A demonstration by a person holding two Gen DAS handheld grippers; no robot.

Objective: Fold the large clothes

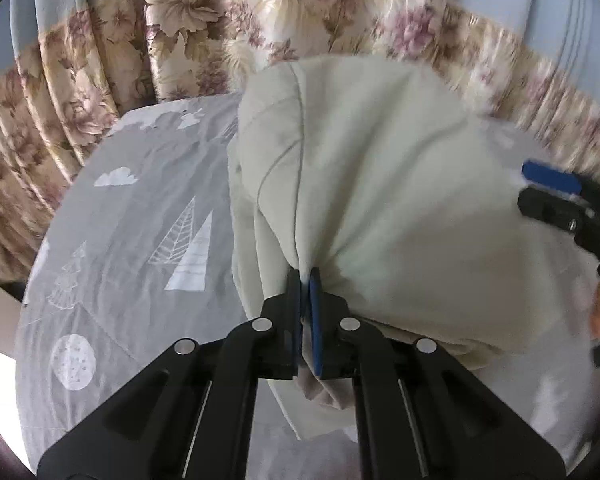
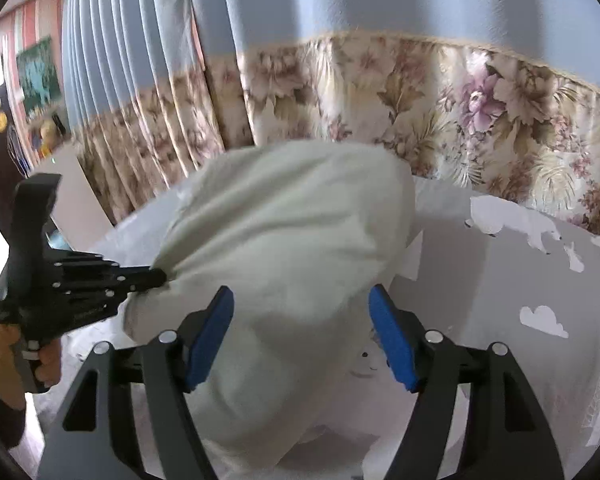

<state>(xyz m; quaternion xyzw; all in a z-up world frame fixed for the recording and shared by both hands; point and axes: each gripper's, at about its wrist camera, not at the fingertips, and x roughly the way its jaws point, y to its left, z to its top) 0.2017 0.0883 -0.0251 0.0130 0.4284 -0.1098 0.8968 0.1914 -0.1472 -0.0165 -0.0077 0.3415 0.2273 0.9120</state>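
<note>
Grey printed bedsheet below, floral curtain behind: the cream garment is held up off the bed.

A bunched edge is pinched between the pressed-together pads of the left gripper, cloth ballooning ahead and to its right. The right gripper is spread wide, unclamped, with the fabric bulging forward between its blue pads; it is judged better placed for the free side.

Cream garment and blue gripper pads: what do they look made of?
Cream garment: looks like soft matte woven or fleecy cloth, maybe cotton; it bunches in rounded folds where the left gripper pinches it, with a stitched seam showing. Blue gripper pads on the open right gripper: dull, flat, slightly grainy, probably rubber or foam; can't tell which.
</note>
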